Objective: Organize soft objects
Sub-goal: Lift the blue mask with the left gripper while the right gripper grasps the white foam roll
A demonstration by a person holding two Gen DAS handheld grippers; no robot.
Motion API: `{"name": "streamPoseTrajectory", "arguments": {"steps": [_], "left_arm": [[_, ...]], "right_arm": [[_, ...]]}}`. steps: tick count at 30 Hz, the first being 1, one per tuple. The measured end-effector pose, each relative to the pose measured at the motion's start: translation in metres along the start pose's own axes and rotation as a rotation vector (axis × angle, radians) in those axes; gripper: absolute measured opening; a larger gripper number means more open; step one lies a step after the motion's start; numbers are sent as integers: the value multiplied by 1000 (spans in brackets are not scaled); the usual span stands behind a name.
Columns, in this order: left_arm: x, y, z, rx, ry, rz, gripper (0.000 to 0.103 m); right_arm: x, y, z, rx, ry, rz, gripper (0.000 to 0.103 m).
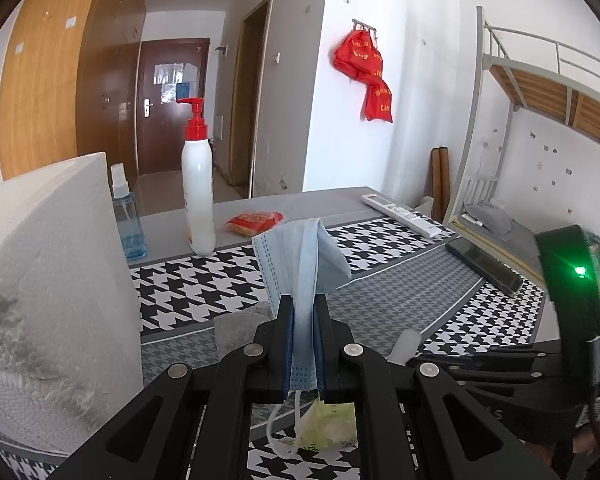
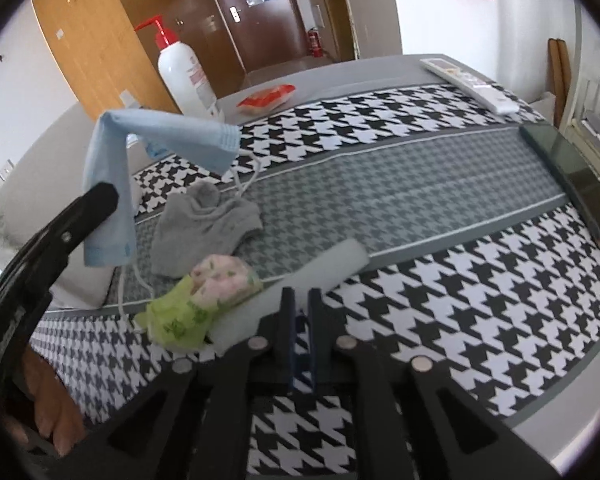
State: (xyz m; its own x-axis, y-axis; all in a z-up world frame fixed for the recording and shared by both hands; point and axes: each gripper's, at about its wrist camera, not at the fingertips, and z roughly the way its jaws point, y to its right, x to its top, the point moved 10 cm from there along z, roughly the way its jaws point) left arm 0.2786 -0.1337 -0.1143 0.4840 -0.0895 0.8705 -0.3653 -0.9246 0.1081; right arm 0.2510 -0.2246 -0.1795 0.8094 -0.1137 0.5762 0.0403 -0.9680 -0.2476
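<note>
My left gripper [image 1: 303,300] is shut on a light blue face mask [image 1: 300,252], held above the houndstooth tablecloth [image 2: 440,280] with its ear loops dangling. The mask [image 2: 112,168] droops over that gripper's black finger [image 2: 96,200] in the right wrist view. My right gripper [image 2: 301,300] hangs low over the cloth, its jaws shut with nothing between them. Just left of it lie a white foam roll [image 2: 328,266], a green and pink floral cloth [image 2: 204,296] and a grey sock [image 2: 208,224]. A green light [image 1: 580,271] marks the right gripper's body in the left wrist view.
A white pump bottle [image 1: 198,200] with a red head, a blue spray bottle [image 1: 128,224] and a red packet [image 1: 254,222] stand at the table's far side. A white remote [image 2: 472,80] and a dark phone [image 2: 572,176] lie at the right. A bulky white paper roll [image 1: 48,280] fills the left.
</note>
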Motion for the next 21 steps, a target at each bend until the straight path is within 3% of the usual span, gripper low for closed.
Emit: {"name": "streamPoseTrajectory", "arguments": {"steps": [5, 9, 12, 14, 21], "left_arm": [[2, 2, -4, 2, 16, 8, 10], [5, 4, -13, 3, 48, 14, 10], [9, 7, -20, -13, 69, 11, 10], [10, 8, -24, -17, 80, 14, 10], [12, 9, -37, -32, 118, 22, 10]], "right_arm": [[3, -4, 10, -11, -17, 29, 24], [1, -6, 12, -22, -17, 52, 27], [0, -3, 10, -48, -10, 78, 39], [0, -2, 10, -63, 1, 89, 53], [1, 3, 23, -128, -32, 143, 53]]}}
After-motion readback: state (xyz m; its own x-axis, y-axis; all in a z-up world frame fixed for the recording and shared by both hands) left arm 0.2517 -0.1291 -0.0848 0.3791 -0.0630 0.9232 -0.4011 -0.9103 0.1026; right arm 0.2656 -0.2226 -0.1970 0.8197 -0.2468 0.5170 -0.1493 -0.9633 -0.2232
